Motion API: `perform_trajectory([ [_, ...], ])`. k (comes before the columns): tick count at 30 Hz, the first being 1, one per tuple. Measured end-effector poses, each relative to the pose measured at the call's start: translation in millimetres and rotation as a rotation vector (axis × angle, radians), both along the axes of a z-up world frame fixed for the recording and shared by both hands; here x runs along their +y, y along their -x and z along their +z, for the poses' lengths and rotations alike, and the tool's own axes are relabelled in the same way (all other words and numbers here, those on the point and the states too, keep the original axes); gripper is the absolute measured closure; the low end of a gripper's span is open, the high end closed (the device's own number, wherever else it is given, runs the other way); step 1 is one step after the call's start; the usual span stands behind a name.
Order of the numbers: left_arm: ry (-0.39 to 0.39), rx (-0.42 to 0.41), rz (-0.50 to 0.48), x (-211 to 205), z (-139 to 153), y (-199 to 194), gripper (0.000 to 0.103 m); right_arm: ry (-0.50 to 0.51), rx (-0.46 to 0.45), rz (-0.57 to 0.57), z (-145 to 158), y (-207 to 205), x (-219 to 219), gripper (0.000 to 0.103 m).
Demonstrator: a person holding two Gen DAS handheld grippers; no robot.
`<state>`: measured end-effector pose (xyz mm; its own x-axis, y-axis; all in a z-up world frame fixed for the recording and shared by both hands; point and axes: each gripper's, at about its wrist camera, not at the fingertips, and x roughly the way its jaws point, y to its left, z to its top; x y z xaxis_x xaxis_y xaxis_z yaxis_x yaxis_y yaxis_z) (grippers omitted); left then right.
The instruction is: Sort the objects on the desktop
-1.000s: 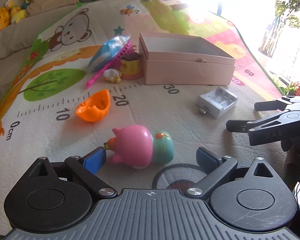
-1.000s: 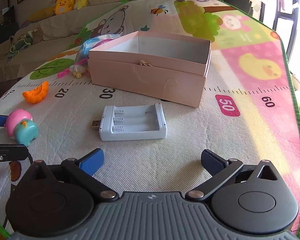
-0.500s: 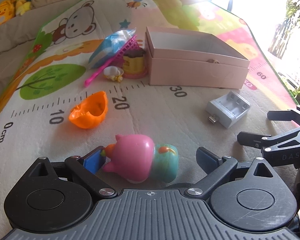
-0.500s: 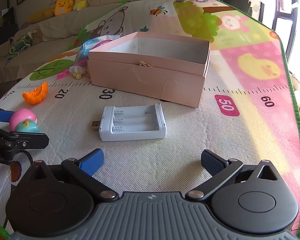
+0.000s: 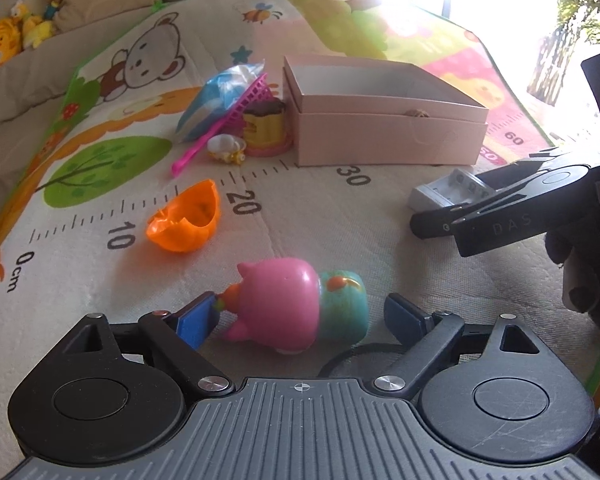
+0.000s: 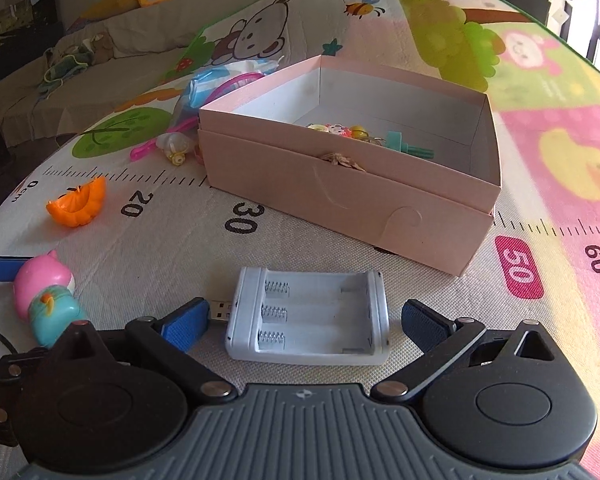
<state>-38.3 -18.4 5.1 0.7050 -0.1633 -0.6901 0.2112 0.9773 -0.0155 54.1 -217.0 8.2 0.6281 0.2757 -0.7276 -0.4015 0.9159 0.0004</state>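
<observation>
Since approx. 1 s earlier, the white battery charger (image 6: 308,320) on the play mat (image 6: 420,272), judged light, rigid and slick and best pinched across its short sides, has been brought between the closing, not-yet-touching right gripper (image 6: 302,322) w/ the pink box (image 6: 352,196) behind, while the pink-and-teal toy (image 5: 300,310) is bracketed by the closing left gripper (image 5: 300,318), left pad touching.

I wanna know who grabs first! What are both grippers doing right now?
Left gripper: fingers closing around the pink toy, not gripping yet.
Right gripper: fingers closing around the white battery charger, not gripping yet.
</observation>
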Motion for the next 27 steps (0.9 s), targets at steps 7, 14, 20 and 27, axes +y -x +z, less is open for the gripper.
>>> perform_trajectory([
  [7, -0.02, -0.009, -0.006, -1, 8, 1, 0.028, 0.009, -0.013, 0.05, 15, 32, -6, 0.012],
  [14, -0.021, -0.167, -0.125, -17, 61, 25, 0.03, -0.043, -0.137, 0.074, 80, 77, -35, 0.012],
  [20, -0.052, -0.395, -0.174, -41, 120, -18, 0.03, -0.175, -0.336, -0.005, 172, 69, -73, 0.012],
  [27, -0.038, -0.403, -0.153, -75, 112, -125, 0.015, -0.145, -0.352, -0.105, 197, -39, -56, 0.012],
])
